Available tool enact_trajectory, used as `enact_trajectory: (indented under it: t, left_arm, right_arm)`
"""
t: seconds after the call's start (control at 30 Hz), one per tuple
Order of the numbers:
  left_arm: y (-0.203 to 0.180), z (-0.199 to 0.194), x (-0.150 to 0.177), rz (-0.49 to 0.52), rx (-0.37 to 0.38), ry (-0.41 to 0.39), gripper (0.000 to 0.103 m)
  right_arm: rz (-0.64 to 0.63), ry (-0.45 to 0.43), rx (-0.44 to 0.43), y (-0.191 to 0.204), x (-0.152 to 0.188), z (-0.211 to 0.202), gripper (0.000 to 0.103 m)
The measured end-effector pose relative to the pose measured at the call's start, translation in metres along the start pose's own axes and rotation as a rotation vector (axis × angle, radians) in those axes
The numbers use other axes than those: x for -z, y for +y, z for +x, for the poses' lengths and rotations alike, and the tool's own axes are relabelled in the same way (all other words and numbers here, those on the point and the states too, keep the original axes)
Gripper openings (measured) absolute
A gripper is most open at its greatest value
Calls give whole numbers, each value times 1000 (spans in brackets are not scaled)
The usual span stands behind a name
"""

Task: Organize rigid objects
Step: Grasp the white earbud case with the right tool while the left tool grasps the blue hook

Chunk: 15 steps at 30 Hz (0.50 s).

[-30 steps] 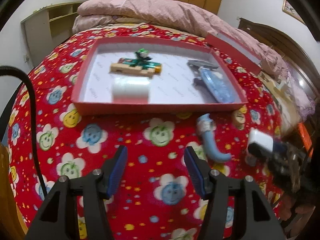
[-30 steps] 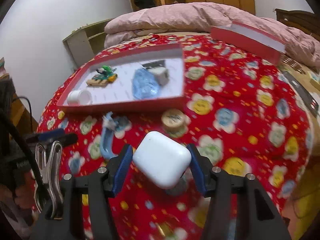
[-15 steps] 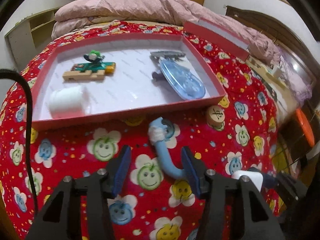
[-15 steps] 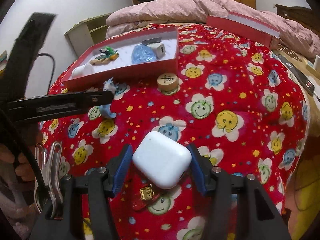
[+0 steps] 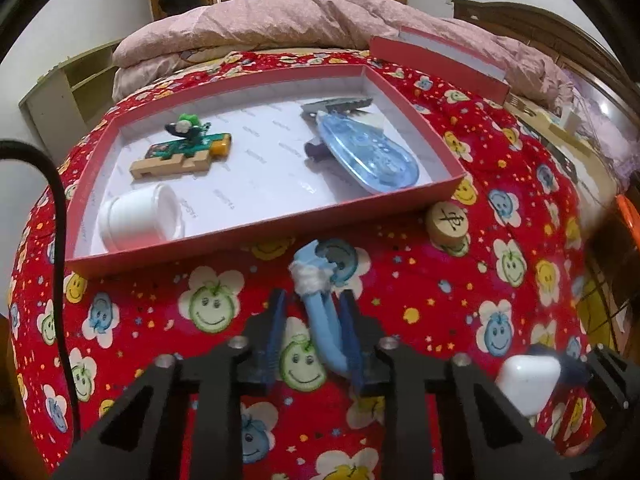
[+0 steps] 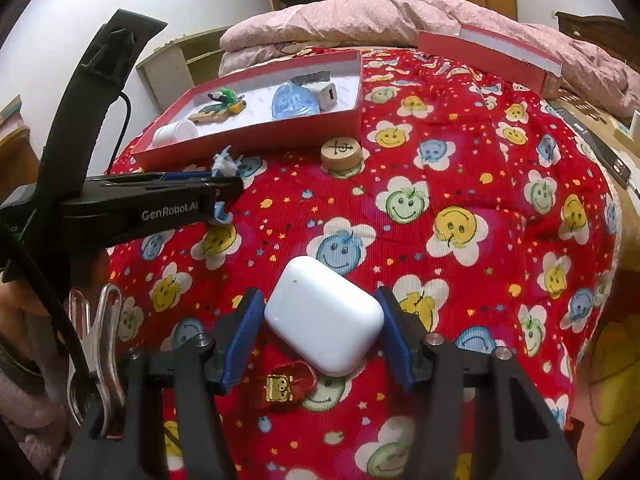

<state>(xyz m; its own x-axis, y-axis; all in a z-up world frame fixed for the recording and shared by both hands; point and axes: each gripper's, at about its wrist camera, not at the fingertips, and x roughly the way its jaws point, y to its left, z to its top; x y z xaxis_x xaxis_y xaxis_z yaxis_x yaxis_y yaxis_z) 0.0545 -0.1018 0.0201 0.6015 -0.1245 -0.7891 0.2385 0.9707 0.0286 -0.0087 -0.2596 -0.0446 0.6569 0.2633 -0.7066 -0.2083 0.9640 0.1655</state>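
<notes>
left gripper (image 5: 312,320) low over the bed (image 5: 440,280), pointing at the near edge of the red tray (image 5: 260,236); its fingers (image 5: 276,332) have just been closing, with the curved blue handle piece (image 5: 326,332) between them; the right-hand pad lies against the handle, the left-hand pad looks to have a thin gap, so a full clamp can't be confirmed from the left wrist view; the piece lies on the bedspread, its white-wrapped end (image 5: 310,278) poking out past the fingertips toward the tray, curved tail running back between the pads.

right gripper (image 6: 320,320) clenched on the white earbud case (image 6: 324,316); case sits tilted between the two blue pads, touching both, above the bedspread; a small red-and-gold trinket (image 6: 284,388) lies on the bed just under it.

round wooden chess piece (image 5: 447,220) on the bed just right of the tray's near right corner, touching or nearly touching the wall.

in the tray: white cup (image 5: 138,220) on its side, near left; wooden block with green toy (image 5: 180,152) far left; clear blue oval item (image 5: 368,156) right side, a grey clip (image 5: 336,105) behind it; white charger block (image 6: 326,96) beside the blue item in the right wrist view.

tray lid (image 5: 436,64) stands well apart, far right, against the pink quilt (image 5: 280,20).
</notes>
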Motion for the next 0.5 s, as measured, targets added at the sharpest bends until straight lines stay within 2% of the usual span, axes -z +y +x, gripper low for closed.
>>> enact_trajectory:
  t: [0.03,0.17,0.5]
  left_arm:
    - [4,-1,1,-11,2,0,14]
    - [21,-6,5,-62,54,17,13]
    - [61,-39,27,-118,31,0,13]
  right_arm:
    - [-1,-2,-1,0,1,0,58]
    - [-5,2,1,1,0,0,59]
    - [7,12,3,0,-3,3,58]
